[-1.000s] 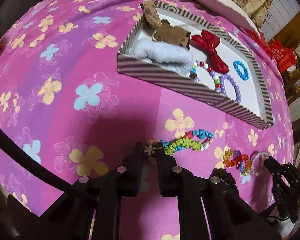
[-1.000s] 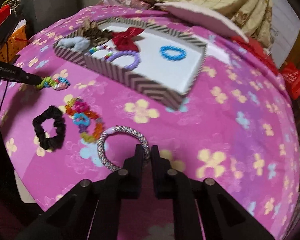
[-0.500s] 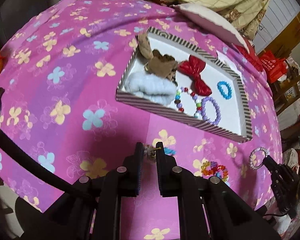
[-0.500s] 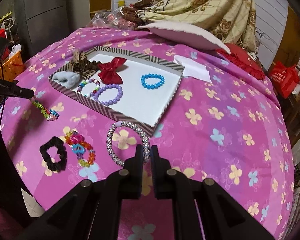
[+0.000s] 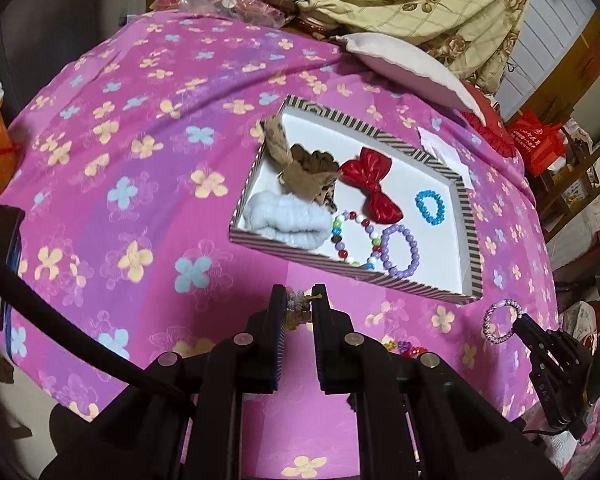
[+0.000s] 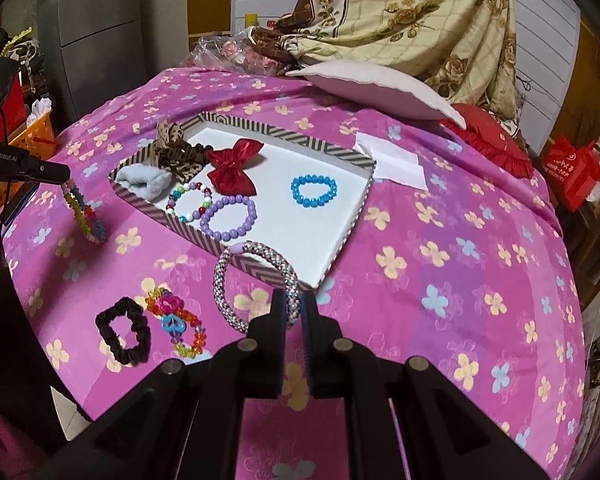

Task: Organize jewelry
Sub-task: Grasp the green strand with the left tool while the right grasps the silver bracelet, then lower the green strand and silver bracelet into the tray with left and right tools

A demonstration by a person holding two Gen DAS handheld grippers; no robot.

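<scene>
A striped tray (image 5: 340, 273) (image 6: 342, 240) on the pink floral cloth holds a red bow (image 6: 232, 170), a blue bead bracelet (image 6: 314, 190), a purple bracelet (image 6: 228, 218), a mixed-bead bracelet (image 6: 190, 202), a pale blue scrunchie (image 6: 146, 180) and a brown bow (image 6: 176, 148). My left gripper (image 5: 300, 304) is shut on a multicolour bead bracelet (image 6: 82, 212), which hangs above the cloth left of the tray. My right gripper (image 6: 294, 304) is shut on a silver rhinestone bangle (image 6: 236, 276), held above the tray's near corner; it also shows in the left wrist view (image 5: 500, 320).
A black scrunchie (image 6: 124, 334) and a rainbow bead bracelet (image 6: 176, 322) lie on the cloth in front of the tray. A white pillow (image 6: 376, 88), a red cushion (image 6: 488, 140) and a white paper (image 6: 396, 162) lie behind it. An orange basket (image 6: 32, 136) stands off the left edge.
Both grippers have risen from the cloth, each lifting its bracelet. The silver bangle and the multicolour bracelet now hang clear of the cloth, nearer the tray.
</scene>
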